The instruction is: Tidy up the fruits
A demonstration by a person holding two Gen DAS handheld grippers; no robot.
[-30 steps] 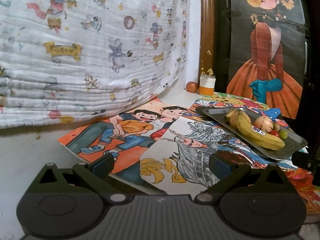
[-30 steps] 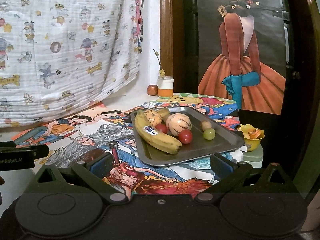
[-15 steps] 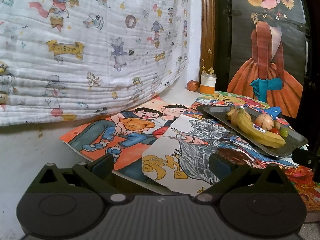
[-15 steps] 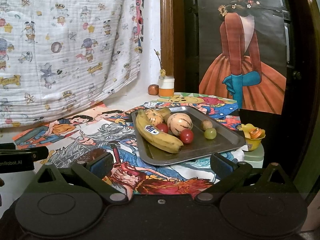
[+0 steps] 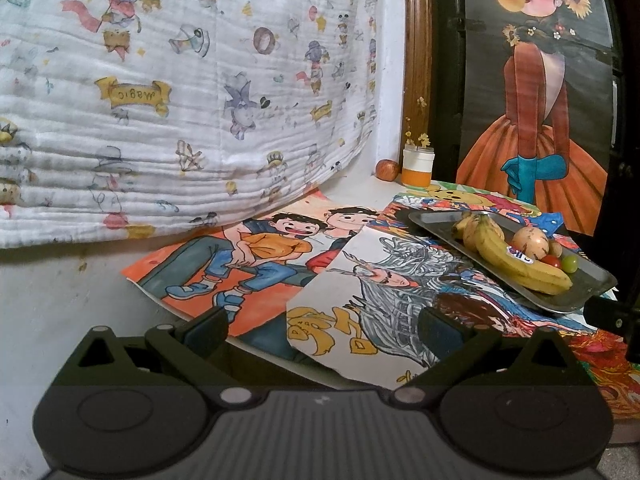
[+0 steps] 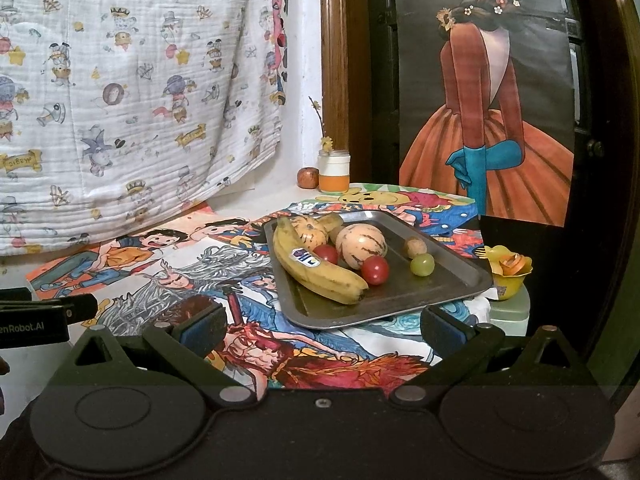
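A grey metal tray [image 6: 452, 280] sits on colourful drawings and holds a banana [image 6: 316, 272], two striped pepino melons [image 6: 360, 245], two cherry tomatoes [image 6: 375, 270], a green grape [image 6: 422, 264] and a small brown nut [image 6: 415, 246]. My right gripper [image 6: 324, 330] is open and empty, just in front of the tray's near edge. My left gripper [image 5: 324, 330] is open and empty, over the drawings to the left of the tray [image 5: 576, 300]. The banana [image 5: 516, 264] and the other fruit also show in the left wrist view.
A small apple [image 6: 308, 177] and a white and orange jar [image 6: 334, 172] stand by the back wall. A yellow flower cup [image 6: 508, 272] sits on a pale block right of the tray. A patterned cloth [image 5: 180, 92] hangs on the left. A poster [image 6: 488, 120] covers the dark door.
My left gripper has drawn back and tilted a little, so the tray sits slightly farther and lower in its view. The right gripper has barely moved. Both stay open.
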